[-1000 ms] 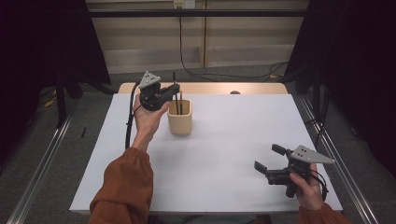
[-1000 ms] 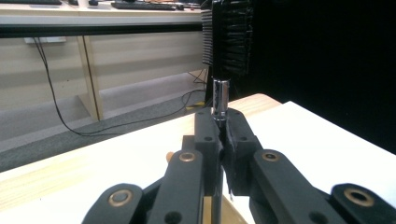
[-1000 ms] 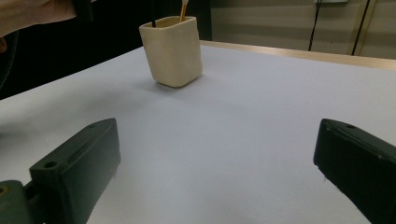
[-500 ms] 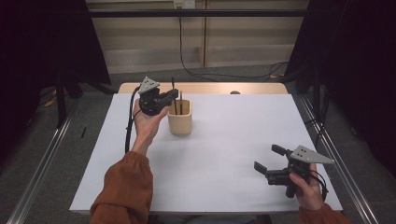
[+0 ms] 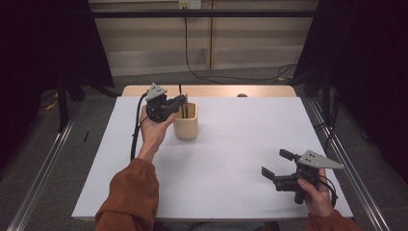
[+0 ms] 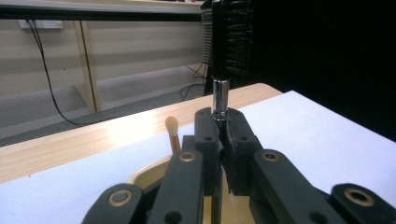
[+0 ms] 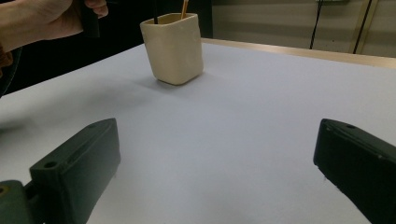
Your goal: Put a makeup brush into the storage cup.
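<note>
Above the beige cup [image 5: 185, 121], near the far left part of the white table [image 5: 231, 159], the left gripper [image 6: 223, 135] has its jaws closed on the metal neck of a black brush [image 6: 227, 42], which stands upright with bristles on top. A small brush with wooden handle [image 6: 173, 133] stands in the cup, probably leaning. Near the front right corner, the right gripper [image 5: 278, 168] rests wide open, holding nothing.
</note>
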Demonstrator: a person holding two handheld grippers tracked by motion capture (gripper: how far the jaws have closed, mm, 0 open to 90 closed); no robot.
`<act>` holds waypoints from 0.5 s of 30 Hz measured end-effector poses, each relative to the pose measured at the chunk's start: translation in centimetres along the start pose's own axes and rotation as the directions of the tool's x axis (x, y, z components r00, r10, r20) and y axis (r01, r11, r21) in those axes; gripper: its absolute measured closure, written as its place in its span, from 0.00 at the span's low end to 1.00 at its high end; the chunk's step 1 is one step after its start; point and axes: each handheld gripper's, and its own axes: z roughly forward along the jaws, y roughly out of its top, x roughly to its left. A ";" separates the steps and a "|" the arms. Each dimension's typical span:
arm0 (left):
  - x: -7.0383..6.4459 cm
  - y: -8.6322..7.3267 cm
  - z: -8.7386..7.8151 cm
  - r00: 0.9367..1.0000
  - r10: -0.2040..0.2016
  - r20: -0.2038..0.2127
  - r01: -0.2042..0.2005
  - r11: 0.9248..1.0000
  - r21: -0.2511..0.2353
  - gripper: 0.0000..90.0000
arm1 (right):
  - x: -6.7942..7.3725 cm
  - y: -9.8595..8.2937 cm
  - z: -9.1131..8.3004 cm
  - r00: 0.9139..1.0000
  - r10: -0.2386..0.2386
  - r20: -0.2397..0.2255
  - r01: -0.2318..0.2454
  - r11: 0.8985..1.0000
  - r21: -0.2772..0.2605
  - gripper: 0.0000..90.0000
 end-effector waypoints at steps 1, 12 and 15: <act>0.0 0.0 0.0 1.000 -0.003 -0.002 0.003 1.000 -0.001 0.95 | 0.0 0.0 0.0 1.000 0.003 0.001 -0.003 1.000 0.000 0.00; 0.5 -0.5 0.5 1.000 0.004 -0.027 -0.003 1.000 0.015 0.95 | -0.3 -0.1 0.0 1.000 0.006 0.011 -0.006 1.000 -0.002 0.01; 0.6 -0.7 0.6 1.000 -0.003 -0.030 0.003 1.000 0.016 0.87 | -0.2 -0.1 0.0 1.000 0.005 0.007 -0.005 1.000 0.001 0.01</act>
